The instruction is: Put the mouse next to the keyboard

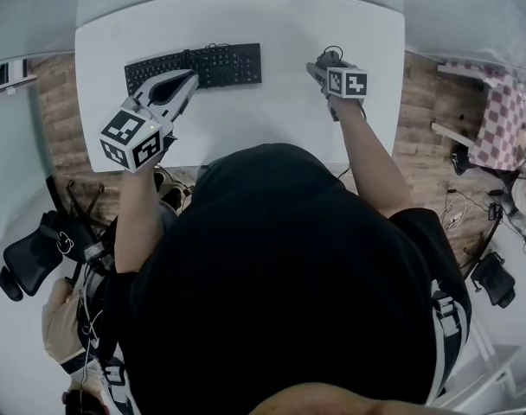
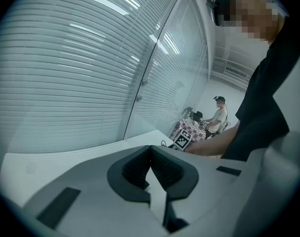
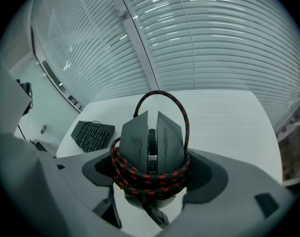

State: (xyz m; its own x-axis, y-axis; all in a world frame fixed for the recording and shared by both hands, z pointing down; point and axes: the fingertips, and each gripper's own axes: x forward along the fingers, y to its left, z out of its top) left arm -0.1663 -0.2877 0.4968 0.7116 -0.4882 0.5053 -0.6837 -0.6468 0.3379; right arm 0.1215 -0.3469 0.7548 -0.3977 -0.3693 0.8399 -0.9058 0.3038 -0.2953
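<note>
A grey mouse point(image 3: 152, 142) with its red-and-black braided cable wound round it sits between the jaws of my right gripper point(image 3: 151, 174), which is shut on it. In the head view that right gripper point(image 1: 325, 66) holds the mouse point(image 1: 329, 59) over the white table point(image 1: 289, 111), well right of the black keyboard point(image 1: 198, 66). The keyboard point(image 3: 93, 134) lies at the left in the right gripper view. My left gripper point(image 1: 178, 85) hovers tilted over the keyboard's left half. In the left gripper view its jaws meet with nothing between them, so the left gripper point(image 2: 151, 169) is shut.
The white table point(image 3: 224, 117) stands against a window with blinds point(image 3: 199, 38). Black office chairs point(image 1: 29, 258) stand on the floor at the left. A checked-cloth table point(image 1: 501, 115) is at the right. A second person point(image 2: 219, 115) sits far off in the left gripper view.
</note>
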